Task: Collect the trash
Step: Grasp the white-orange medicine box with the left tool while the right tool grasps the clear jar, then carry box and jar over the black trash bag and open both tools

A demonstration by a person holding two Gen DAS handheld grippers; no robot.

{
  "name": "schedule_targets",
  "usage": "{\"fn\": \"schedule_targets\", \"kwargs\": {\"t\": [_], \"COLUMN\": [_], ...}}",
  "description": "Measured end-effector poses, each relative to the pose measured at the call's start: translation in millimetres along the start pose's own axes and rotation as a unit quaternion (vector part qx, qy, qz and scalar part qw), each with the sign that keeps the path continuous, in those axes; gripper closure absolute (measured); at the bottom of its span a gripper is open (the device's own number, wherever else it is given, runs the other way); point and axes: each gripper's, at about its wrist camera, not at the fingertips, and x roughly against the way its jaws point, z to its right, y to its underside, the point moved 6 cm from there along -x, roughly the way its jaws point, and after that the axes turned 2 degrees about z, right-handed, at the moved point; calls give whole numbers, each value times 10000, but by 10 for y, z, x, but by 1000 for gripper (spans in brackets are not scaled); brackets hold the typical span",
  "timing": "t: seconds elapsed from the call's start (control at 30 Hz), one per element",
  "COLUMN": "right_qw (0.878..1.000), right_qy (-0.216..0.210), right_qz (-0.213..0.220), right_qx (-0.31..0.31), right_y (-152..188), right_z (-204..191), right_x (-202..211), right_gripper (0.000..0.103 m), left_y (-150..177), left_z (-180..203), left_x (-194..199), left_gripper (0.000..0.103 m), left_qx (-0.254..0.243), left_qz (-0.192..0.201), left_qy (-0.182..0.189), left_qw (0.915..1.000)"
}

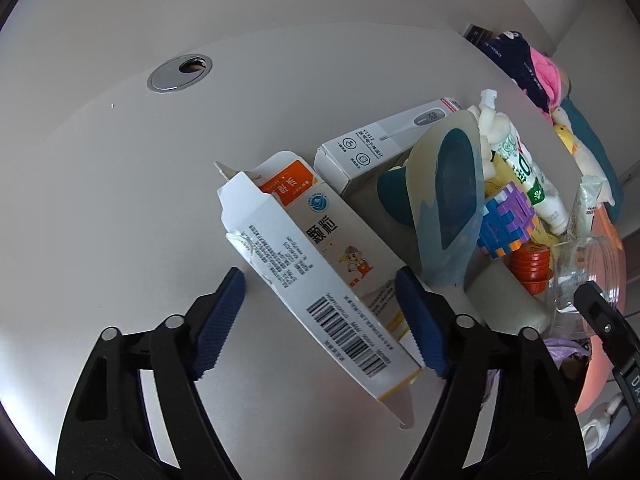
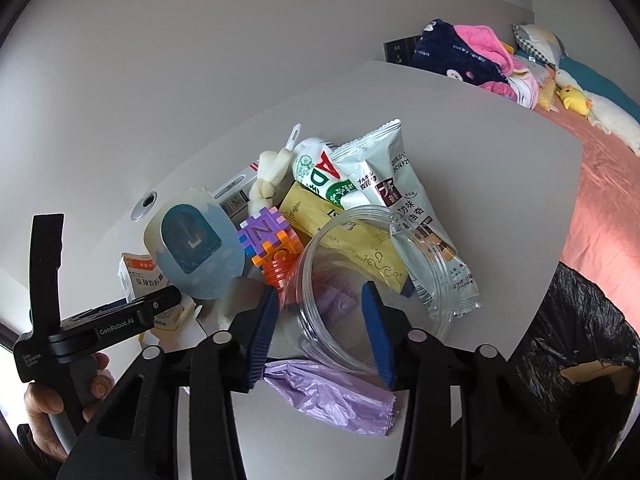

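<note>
Left wrist view: the left claw (image 1: 320, 312) stands partly open astride an opened white-and-orange medicine carton (image 1: 320, 276) lying on the grey worktop (image 1: 120, 184); its right pad touches the carton's edge, its left pad is apart from it, so no grip is made. Right wrist view: the right claw (image 2: 320, 332) is narrowed around the rim of a clear plastic jar (image 2: 376, 280) lying on its side among a snack wrapper (image 2: 412, 216), a purple bag (image 2: 332, 396) and other clutter, but pad contact cannot be told; a black-lined bin (image 2: 576, 356) stands beside the worktop.
</note>
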Motion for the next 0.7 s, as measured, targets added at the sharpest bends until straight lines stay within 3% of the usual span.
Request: {"fn": "schedule_targets", "kwargs": {"t": [0.13, 0.23, 0.43, 0.7], "right_qw": [10000, 9998, 9995, 9985], "right_qy": [-79, -180, -195, -223], "right_qz": [-6, 44, 233, 501], "right_qx": [-25, -113, -34, 45], "right_y": [5, -3, -65, -143], "right_z": [-26, -25, -86, -222], "right_x": [7, 43, 195, 459], "right_gripper": [83, 93, 94, 94], "left_y": [34, 60, 76, 13], "left_z": [6, -6, -85, -18], "left_x": [29, 42, 145, 400], "left_gripper": [59, 68, 79, 82], "left_qx": [25, 13, 50, -190], "left_qz": [1, 48, 219, 464], "left_qy": [193, 230, 444, 575], "left_qw": [9998, 9997, 9988, 9971]}}
